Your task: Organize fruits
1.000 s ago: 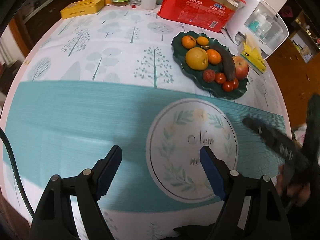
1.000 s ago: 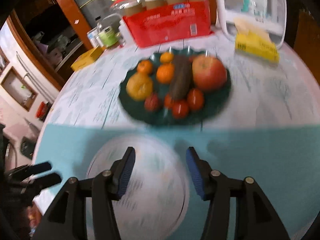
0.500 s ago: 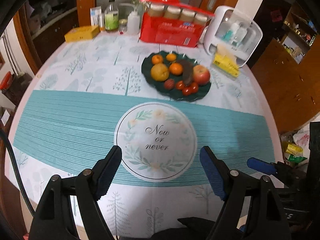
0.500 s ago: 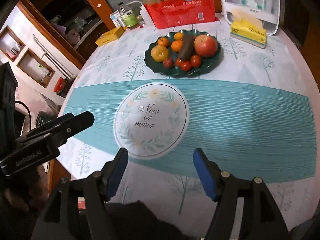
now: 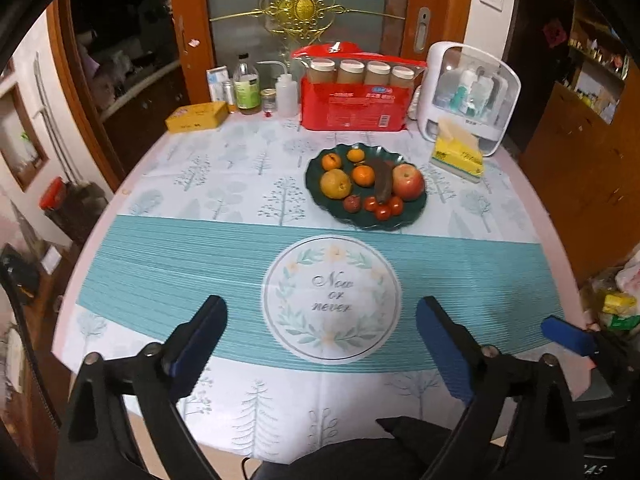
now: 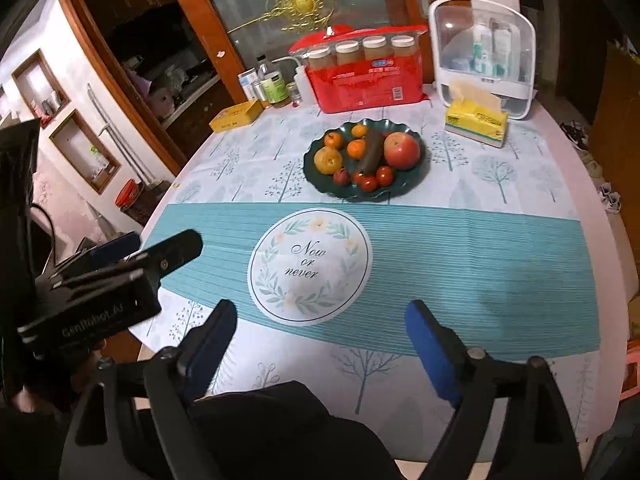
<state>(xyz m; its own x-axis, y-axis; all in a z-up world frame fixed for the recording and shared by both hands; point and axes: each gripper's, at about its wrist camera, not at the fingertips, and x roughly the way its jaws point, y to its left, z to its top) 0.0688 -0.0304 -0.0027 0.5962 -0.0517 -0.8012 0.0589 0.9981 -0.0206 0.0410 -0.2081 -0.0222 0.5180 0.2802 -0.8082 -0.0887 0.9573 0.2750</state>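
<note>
A dark green plate (image 5: pixel 414 218) (image 6: pixel 316 184) stands beyond the middle of the round table. It holds an apple (image 5: pixel 408 182) (image 6: pixel 402 151), a yellow pear (image 5: pixel 336 183), small oranges (image 5: pixel 363 175), tomatoes (image 5: pixel 383 211) and a dark banana (image 5: pixel 383 184). My left gripper (image 5: pixel 320 308) hangs high over the table's near edge, jaws opening, nothing between them. My right gripper (image 6: pixel 320 312) hangs beside it, also opening and empty. Each shows at the edge of the other's view: the right gripper (image 5: pixel 568 334), the left gripper (image 6: pixel 164 242). Both are far from the plate.
Along the table's far edge stand a red pack of jars (image 5: pixel 356 100), a white storage box (image 5: pixel 472 96), a yellow tissue pack (image 5: pixel 458 154), a yellow tin (image 5: pixel 198 116) and bottles (image 5: pixel 248 88). A person's dark clothing (image 6: pixel 280 432) fills the bottom. A wooden door is behind.
Both grippers have drawn back and up from the plate to the table's near edge. Both pairs of jaws have spread wider. The fruit on the plate has not moved.
</note>
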